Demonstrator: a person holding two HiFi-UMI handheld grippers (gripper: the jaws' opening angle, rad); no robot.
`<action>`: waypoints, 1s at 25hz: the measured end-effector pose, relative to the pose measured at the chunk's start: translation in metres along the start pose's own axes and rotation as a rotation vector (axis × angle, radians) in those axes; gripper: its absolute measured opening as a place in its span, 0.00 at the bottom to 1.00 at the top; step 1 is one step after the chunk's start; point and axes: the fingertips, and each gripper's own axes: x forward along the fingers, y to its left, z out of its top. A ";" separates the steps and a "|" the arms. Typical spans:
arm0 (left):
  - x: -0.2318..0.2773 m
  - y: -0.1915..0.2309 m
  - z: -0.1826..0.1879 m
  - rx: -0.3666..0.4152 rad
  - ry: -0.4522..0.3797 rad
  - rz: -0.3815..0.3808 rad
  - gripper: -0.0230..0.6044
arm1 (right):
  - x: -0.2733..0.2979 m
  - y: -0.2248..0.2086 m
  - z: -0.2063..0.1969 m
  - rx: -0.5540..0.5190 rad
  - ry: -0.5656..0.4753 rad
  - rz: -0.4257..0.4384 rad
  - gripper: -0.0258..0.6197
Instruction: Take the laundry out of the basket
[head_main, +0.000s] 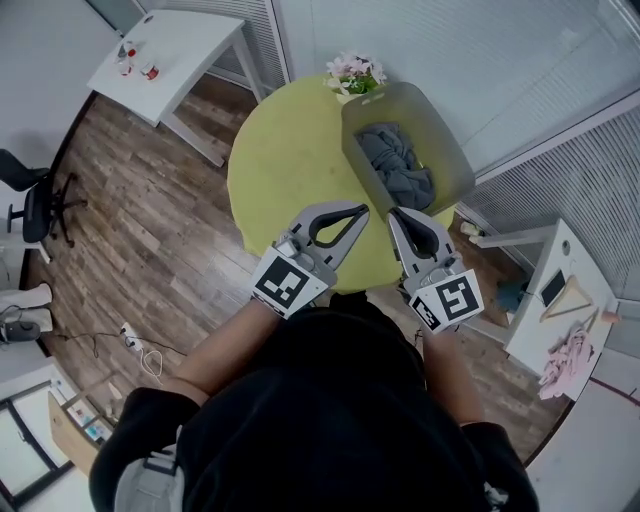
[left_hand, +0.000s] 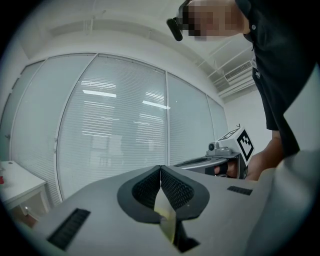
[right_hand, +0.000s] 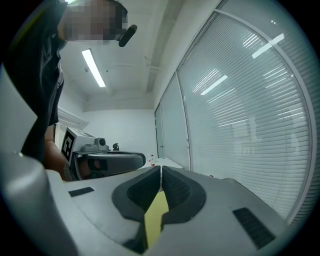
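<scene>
Dark sleeves and shoulders of the person (head_main: 330, 420) fill the near edge of the head view, both forearms reaching forward to 12 o'clock. Left gripper (head_main: 362, 209) is out over the near rim of the round yellow table (head_main: 280, 170), and its own view shows the dark ribbed pads pressed together at the tips, nothing between them. Right gripper (head_main: 394, 214) sits just beside it, toward 1 o'clock, and it is pinched closed and empty too; only a sliver of yellow tabletop shows below its pads. The two noses almost meet, each carrying its marker cube at the back.

Now the prize: the basket (head_main: 440, 140) stands at about 1 o'clock from the grippers, on the table's far right side. It has tall grey-green walls and an open top. Down inside lies the laundry (head_main: 395, 160), a slate-blue cloth twisted and bunched into a rope-like knot, sitting well below the rim. Neither gripper touches the basket or the cloth.

Pink flowers (head_main: 355, 72) sit at the table's 12 o'clock edge, just beside the basket. Off at 10 o'clock stands a white desk (head_main: 180, 50).
</scene>
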 end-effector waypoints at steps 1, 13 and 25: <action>0.007 0.003 0.000 0.006 0.006 0.003 0.05 | 0.002 -0.008 0.000 0.002 0.002 0.001 0.08; 0.088 0.033 -0.017 0.010 0.036 0.093 0.05 | 0.022 -0.098 -0.032 0.059 0.131 0.068 0.08; 0.145 0.079 -0.051 0.068 0.122 0.130 0.05 | 0.058 -0.163 -0.104 0.095 0.394 0.117 0.08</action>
